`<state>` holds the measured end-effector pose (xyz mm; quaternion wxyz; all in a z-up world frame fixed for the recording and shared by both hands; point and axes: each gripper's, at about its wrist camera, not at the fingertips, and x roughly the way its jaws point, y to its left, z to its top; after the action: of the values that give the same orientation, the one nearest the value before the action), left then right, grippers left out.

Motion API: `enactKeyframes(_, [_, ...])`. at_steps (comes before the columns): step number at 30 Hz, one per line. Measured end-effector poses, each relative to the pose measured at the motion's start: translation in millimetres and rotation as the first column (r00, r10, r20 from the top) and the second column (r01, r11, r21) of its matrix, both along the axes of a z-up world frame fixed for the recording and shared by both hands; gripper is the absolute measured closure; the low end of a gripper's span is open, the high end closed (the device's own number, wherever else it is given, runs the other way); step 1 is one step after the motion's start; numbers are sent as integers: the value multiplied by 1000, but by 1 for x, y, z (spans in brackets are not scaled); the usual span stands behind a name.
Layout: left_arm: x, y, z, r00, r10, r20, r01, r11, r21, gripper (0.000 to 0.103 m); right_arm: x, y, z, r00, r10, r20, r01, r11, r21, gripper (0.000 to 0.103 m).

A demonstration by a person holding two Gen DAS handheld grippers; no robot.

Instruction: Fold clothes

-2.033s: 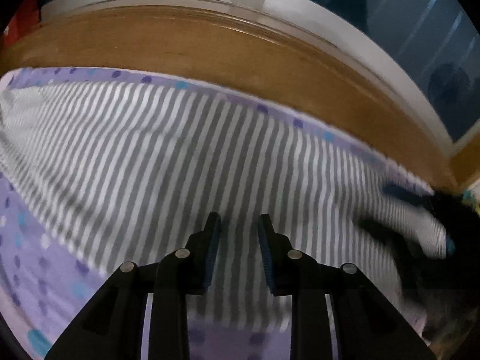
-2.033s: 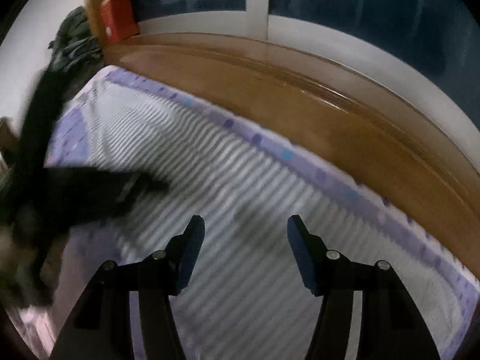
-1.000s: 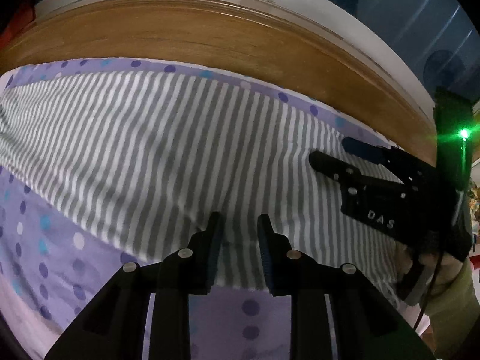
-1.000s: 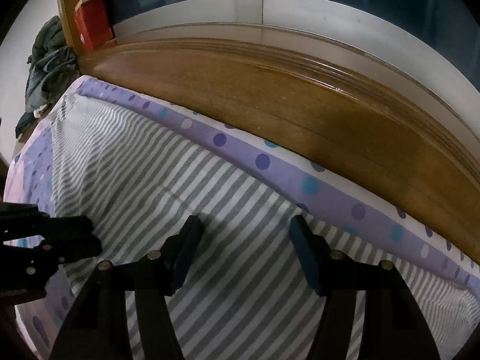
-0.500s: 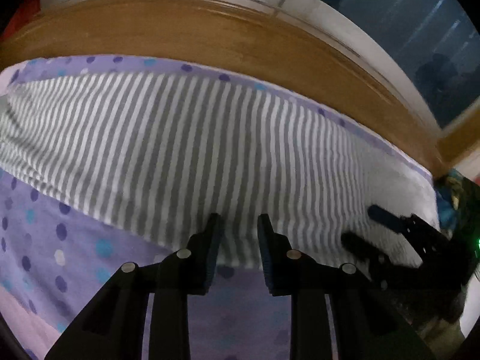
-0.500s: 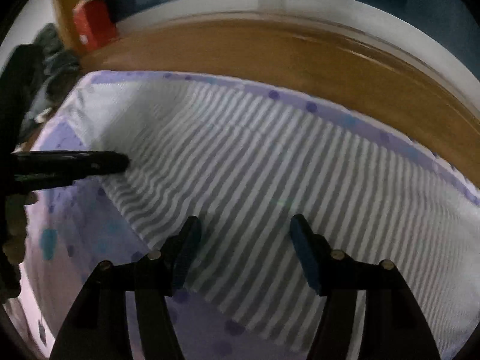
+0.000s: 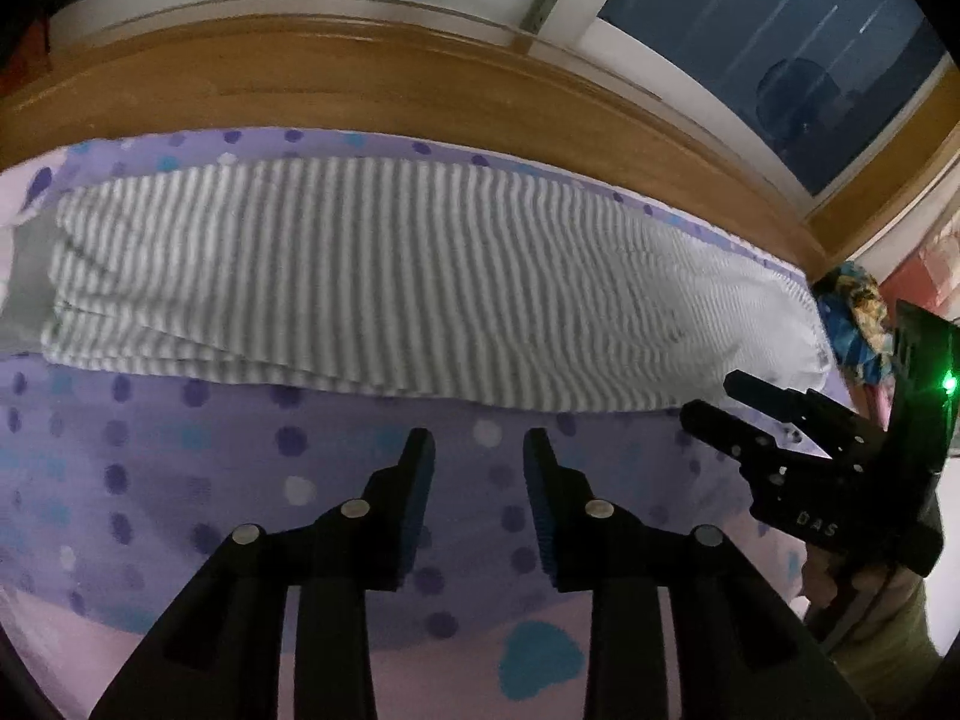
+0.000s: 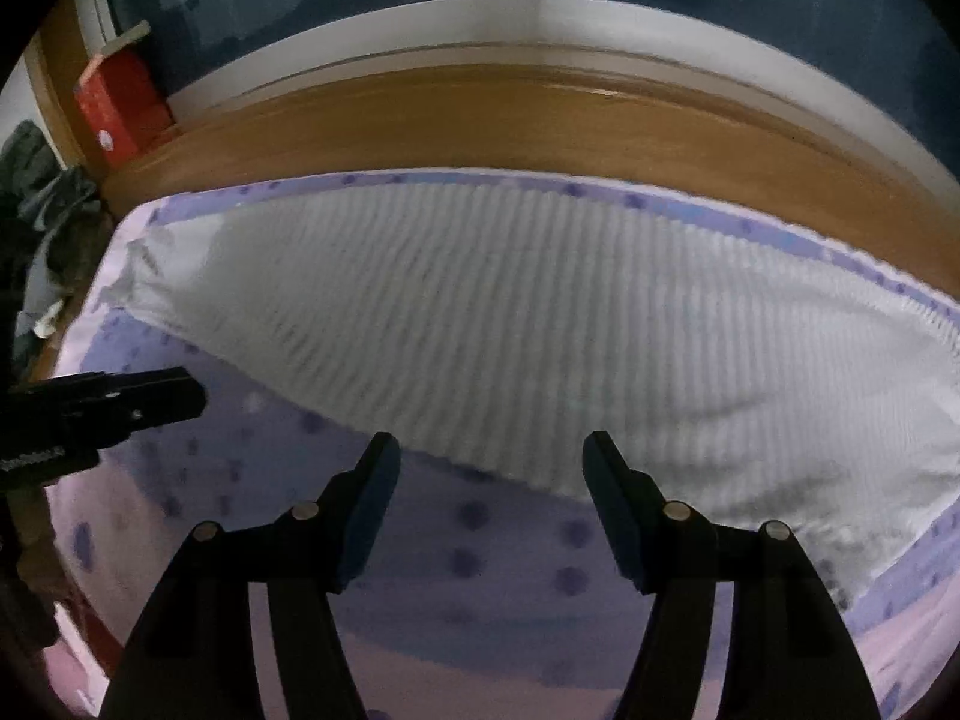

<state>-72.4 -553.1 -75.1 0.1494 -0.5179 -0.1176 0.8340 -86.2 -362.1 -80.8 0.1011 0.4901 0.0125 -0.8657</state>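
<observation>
Purple dotted bedding (image 7: 180, 450) carried the grey-striped garment (image 7: 390, 294), folded into a long band beside the wooden headboard (image 7: 360, 84). Just short of its near edge, the left gripper (image 7: 477, 450) was opening, empty; the right gripper (image 8: 489, 456) gaped wide, empty.

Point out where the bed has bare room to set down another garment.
Free: the dotted purple sheet on the near side of the folded striped garment, around both grippers. Crowded: the strip between the garment and the wooden headboard.
</observation>
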Motion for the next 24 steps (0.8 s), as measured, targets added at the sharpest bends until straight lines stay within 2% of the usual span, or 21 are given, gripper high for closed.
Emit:
enactKeyframes(8, [-1,-28,-1,996,91,21,-90,995,-45,72,3,-36,1,996,91,-25,-92,995,-47,39])
enactKeyframes(10, [2,-39,-1,993,120,15,-119,990,-73,72,5,-48,0,990,136,-44,-139,988,-73,39])
enactKeyframes(12, [6,-55,0,989,146,17,-144,986,-81,72,5,-64,-3,983,172,-65,-176,983,-57,39])
enactKeyframes(14, [8,-70,0,986,164,19,-162,983,-85,72,3,-77,-6,983,173,-59,-176,984,-41,39])
enactKeyframes(16, [9,-87,1,984,180,11,-178,980,-91,72,7,-91,-4,980,188,-62,-191,979,-64,39])
enactKeyframes(24, [-5,-162,7,990,141,-13,-141,986,-93,72,14,-164,-4,977,198,-80,-203,977,-63,38])
